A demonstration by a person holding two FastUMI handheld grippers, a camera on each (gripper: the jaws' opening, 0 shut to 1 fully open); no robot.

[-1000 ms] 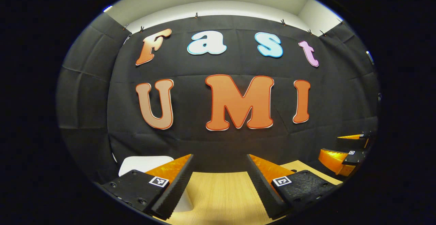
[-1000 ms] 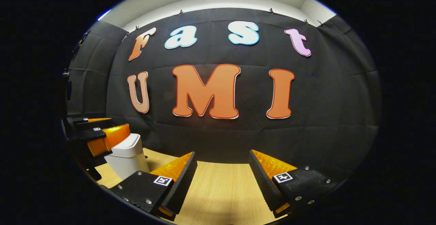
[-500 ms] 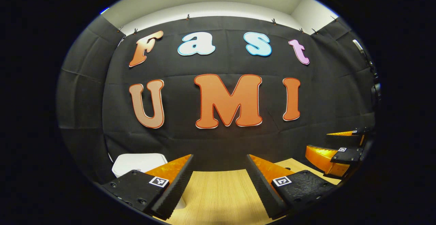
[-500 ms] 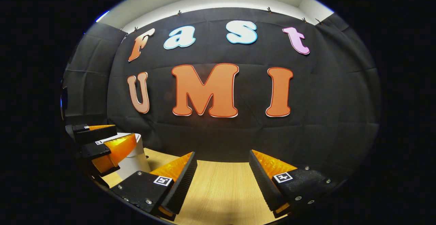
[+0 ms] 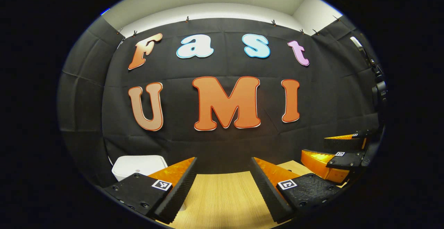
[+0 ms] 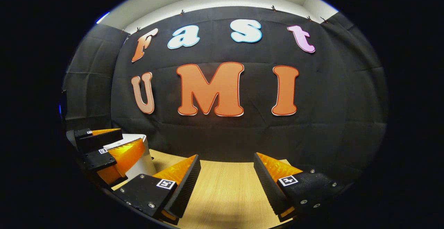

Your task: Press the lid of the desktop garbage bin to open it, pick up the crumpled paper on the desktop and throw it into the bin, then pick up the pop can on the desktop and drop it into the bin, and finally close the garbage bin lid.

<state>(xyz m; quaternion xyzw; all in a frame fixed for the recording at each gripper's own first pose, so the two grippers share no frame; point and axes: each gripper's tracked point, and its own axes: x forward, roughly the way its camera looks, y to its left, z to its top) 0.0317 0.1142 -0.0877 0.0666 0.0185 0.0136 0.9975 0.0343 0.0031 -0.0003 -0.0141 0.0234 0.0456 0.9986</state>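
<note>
Left gripper view: left gripper (image 5: 222,173) held above the wooden tabletop (image 5: 222,201), fingers spread wide, nothing between them, bare wood visible through the gap. White garbage bin (image 5: 137,164) just behind and outside the near finger on the view's left side; lid (image 5: 138,162) down, flat, small round mark on top. Lower part of bin hidden by that finger. Bin close to the black cloth wall (image 5: 222,145), at the back of the table. Right gripper (image 5: 338,149) seen at the far side from the bin, well apart from it, over the table edge; fingers apart, gap empty.

Right gripper view: right gripper (image 6: 227,173) over the same tabletop (image 6: 225,194), well apart from the bin, fingers spread, holding nothing. Garbage bin (image 6: 144,159) low on the view's left, mostly covered by the left gripper (image 6: 111,142), which sits in front of and across the bin's top. Contact between left gripper fingers and bin lid: cannot tell. Bin's white side wall visible below those fingers, base on the wood. Tabletop between bin and right gripper bare wood grain. Cloth wall (image 6: 312,135) directly behind bin and table.
</note>
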